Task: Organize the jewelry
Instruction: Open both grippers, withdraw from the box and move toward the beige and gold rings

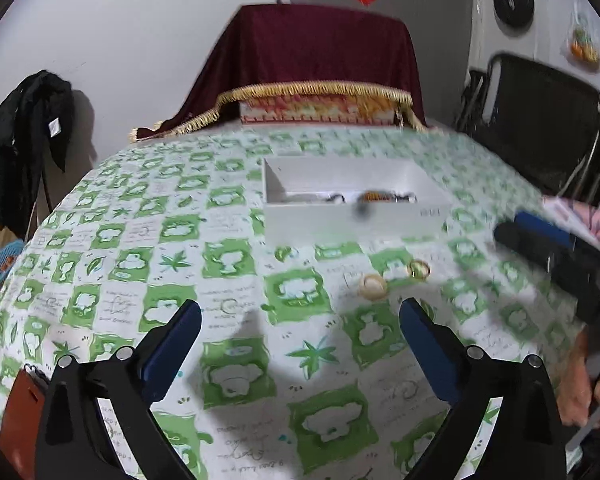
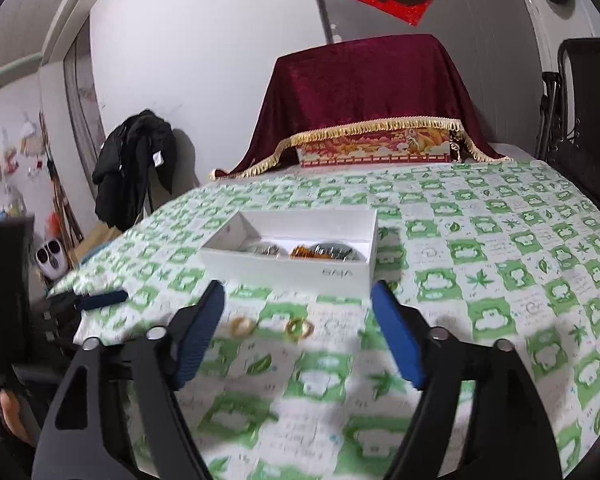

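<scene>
— Two rings are left loose on the table [image 2: 500, 264], am I right?

— Yes. Largest first, though: the white box [image 2: 300, 268] sits out in the middle of the green-checked cloth, well clear of every edge, with several pieces already lying in it. In front of it, towards the near edge, lie the pale ring [image 2: 242, 326] and the gold ring [image 2: 299, 329], close together but apart.

— And the claws?

— Both stand spread with nothing between the pads. The right gripper [image 2: 298, 332] hangs almost over the two rings; the left gripper [image 1: 300, 342] is just short of them.

— How will the rings handle?

— Light, stiff and slick, I'd judge, and lying flat on soft cloth, so the pads could skate off or pinch a fold. I would take one across its outer rim, the fingertips low to the cloth.

— Room to move?

— Plenty of bare cloth all round. The near wall of the box is the one rim to lift over, and the two claws are close enough to crowd each other.
</scene>
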### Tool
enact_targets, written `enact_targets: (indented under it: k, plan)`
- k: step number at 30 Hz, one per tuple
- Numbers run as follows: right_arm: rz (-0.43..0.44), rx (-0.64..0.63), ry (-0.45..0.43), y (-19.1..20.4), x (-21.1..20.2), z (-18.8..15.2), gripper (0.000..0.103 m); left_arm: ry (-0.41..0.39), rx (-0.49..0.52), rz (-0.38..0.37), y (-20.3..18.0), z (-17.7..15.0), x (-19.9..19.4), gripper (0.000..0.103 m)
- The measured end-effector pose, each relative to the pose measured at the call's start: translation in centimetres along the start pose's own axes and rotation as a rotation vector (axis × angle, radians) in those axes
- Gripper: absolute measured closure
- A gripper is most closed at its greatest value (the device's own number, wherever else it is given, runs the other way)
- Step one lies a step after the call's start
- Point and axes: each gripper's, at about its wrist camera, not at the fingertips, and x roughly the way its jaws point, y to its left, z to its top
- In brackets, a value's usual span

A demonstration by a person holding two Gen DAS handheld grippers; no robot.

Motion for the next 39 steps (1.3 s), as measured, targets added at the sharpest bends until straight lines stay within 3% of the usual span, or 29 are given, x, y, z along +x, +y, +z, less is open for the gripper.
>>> enact_targets:
  k: [4,8,19,27,30,34,39]
  plan:
    - [0.001,0.013,-0.003,-0.2,-0.2,-0.2,0.013,0.063,-0.081,-0.034,1.6,0.1,1.2,0.003]
    - [0.025,0.052,0.068,-0.9,1.0,-0.2,0.007,0.077,-0.107,-0.039,2.2,0.1,1.5,0.003]
    - [0.061,0.208,0.221,-3.4,3.7,-1.1,0.006,0.121,-0.116,-0.033,2.3,0.1,2.4,0.003]
    - [0.077,0.232,0.192,-3.7,3.1,-1.1,0.006,0.123,-0.129,-0.042,2.5,0.0,2.3,0.003]
    - [0.096,0.161,0.193,-2.5,3.0,-1.0,0.012,0.092,-0.080,-0.054,1.6,0.0,1.6,0.003]
    - [0.111,0.134,0.226,-1.8,3.5,-1.1,0.033,0.106,0.006,-0.051,-0.1,-0.1,1.8,0.003]
    - [0.083,0.133,0.250,-2.1,3.5,-1.3,0.035,0.156,0.089,-0.066,-1.5,-0.4,2.8,0.003]
